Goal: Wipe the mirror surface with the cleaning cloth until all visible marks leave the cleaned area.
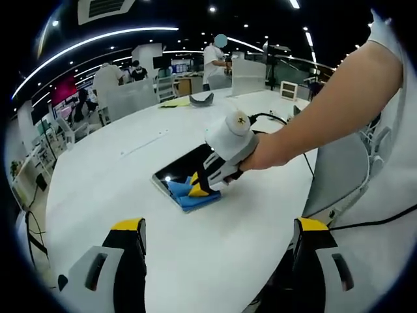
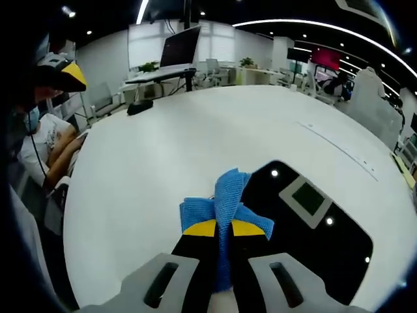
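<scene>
The right tool (image 2: 217, 229) pinches a bunched blue cleaning cloth (image 2: 225, 199) between its yellow-tipped jaws and holds it at the near edge of the mirror (image 2: 313, 235), a dark rectangular pane lying flat on the white desk (image 2: 163, 150) and reflecting ceiling lights. In the left gripper view the same tool (image 1: 207, 184) shows with the person's hand (image 1: 264, 151) wrapped round its body, the cloth (image 1: 189, 194) partly on the glass (image 1: 186, 166) and partly on the desk (image 1: 98, 195) beside it. The left tool (image 1: 218, 229) hangs back well apart from the mirror, jaws spread and gripping nothing. The main risk, as I judge it, is that nothing steadies the mirror: a firm stroke could slide the pane across the smooth desk rather than clean it. The cloth is gathered into a narrow wad, so each pass would likely cover a thin strip and could leave marks between strokes. If the tool tilts, its hard jaw tips could meet the glass and scratch it. I cannot make out any marks on the surface here.
</scene>
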The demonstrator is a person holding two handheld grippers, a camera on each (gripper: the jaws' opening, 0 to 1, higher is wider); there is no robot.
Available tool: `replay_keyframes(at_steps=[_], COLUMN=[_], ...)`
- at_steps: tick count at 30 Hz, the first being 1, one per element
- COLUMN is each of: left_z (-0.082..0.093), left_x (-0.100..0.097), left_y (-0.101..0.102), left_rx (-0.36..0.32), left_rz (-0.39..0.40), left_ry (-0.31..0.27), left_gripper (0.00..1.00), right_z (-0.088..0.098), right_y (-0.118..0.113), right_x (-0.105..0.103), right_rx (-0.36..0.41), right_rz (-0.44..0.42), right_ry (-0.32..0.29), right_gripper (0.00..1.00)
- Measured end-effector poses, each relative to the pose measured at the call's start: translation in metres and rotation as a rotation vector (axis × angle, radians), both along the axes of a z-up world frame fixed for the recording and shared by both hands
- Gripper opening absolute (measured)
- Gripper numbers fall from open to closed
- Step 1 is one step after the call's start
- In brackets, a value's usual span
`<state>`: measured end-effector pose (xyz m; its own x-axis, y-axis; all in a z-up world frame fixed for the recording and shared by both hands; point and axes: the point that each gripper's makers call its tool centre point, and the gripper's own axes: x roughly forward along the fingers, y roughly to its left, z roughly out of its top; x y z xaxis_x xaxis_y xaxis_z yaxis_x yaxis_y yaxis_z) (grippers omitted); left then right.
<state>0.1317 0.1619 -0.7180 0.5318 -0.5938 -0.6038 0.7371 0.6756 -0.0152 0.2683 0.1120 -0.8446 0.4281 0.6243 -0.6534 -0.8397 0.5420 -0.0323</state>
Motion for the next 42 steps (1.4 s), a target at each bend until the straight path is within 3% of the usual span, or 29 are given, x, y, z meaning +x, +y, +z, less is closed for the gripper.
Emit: replay_keyframes(at_steps=[26,42], left_z=[0.003,0.003], left_x=[-0.013,-0.007], left_y=[-0.01,-0.01], left_rx=[0.015,0.002], left_rz=[-0.011,-0.011], left_ry=[-0.002,-0.002], left_gripper=[0.94,0.94], right_z=[0.0,0.001], right_y=[0.004,0.004], right_x=[-0.012,-0.012], right_rx=[0.001,0.003], right_rz=[0.027,0.014], right_ry=[-0.001,0.001], right_gripper=[0.02,0.02])
